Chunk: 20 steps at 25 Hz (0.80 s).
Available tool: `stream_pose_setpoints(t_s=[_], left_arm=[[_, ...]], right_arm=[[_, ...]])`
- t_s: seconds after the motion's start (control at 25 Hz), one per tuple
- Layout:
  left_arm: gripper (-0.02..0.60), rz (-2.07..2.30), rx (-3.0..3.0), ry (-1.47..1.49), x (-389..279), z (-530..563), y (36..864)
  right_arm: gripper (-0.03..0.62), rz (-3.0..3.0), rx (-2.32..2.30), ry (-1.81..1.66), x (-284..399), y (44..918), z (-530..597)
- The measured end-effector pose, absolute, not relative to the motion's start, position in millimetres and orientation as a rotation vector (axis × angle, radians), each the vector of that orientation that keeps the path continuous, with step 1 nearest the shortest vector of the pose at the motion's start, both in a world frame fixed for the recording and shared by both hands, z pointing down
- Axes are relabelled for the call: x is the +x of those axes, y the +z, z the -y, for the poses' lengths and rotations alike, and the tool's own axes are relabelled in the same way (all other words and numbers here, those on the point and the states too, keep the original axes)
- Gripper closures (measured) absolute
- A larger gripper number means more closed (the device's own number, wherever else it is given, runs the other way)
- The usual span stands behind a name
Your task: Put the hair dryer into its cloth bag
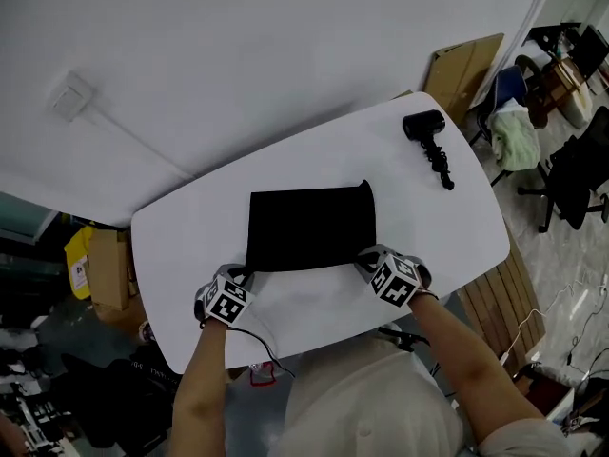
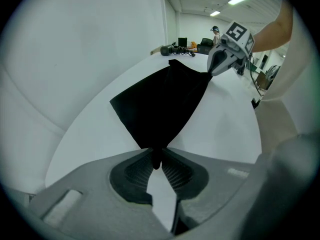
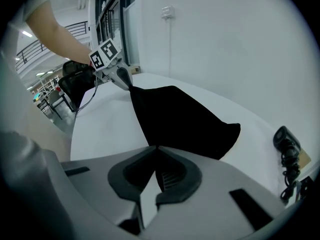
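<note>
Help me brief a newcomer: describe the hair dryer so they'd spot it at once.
Start at the white table. Look to its far right end, well clear of the flat black bag in the middle. The hair dryer lies there alone: small, black, chunky, with a dark cord trailing from it.

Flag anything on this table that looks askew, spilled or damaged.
Nothing is spilled or damaged. The cloth bag lies spread on the table, its near corners pinched by the left gripper and right gripper. Only its far right corner flares out. The hair dryer lies apart near the far edge.
</note>
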<state>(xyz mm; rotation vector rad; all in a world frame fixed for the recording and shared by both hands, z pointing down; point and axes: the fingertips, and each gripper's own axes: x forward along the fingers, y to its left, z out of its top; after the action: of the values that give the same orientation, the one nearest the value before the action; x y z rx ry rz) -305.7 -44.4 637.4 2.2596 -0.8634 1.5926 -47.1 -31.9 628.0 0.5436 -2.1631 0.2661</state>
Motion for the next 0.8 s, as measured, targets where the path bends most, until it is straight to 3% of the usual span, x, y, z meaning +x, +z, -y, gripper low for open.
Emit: stream_pose_setpoints(t_s=[0.28,0.68,0.8], left_arm=[[0.523,1.007,2.144,1.530,-357,15,641],[0.529,1.077,2.132,1.462,-364,6,644],[0.448,1.085,2.130,1.343,-361,6,641]], right_arm=[[0.570,2.208,0.417,0.248,-98,630,5],[0.567,2.206,0.367,0.326,-107,632,-8],[0.463,2.204,0.335,0.383,-106,632,-13]])
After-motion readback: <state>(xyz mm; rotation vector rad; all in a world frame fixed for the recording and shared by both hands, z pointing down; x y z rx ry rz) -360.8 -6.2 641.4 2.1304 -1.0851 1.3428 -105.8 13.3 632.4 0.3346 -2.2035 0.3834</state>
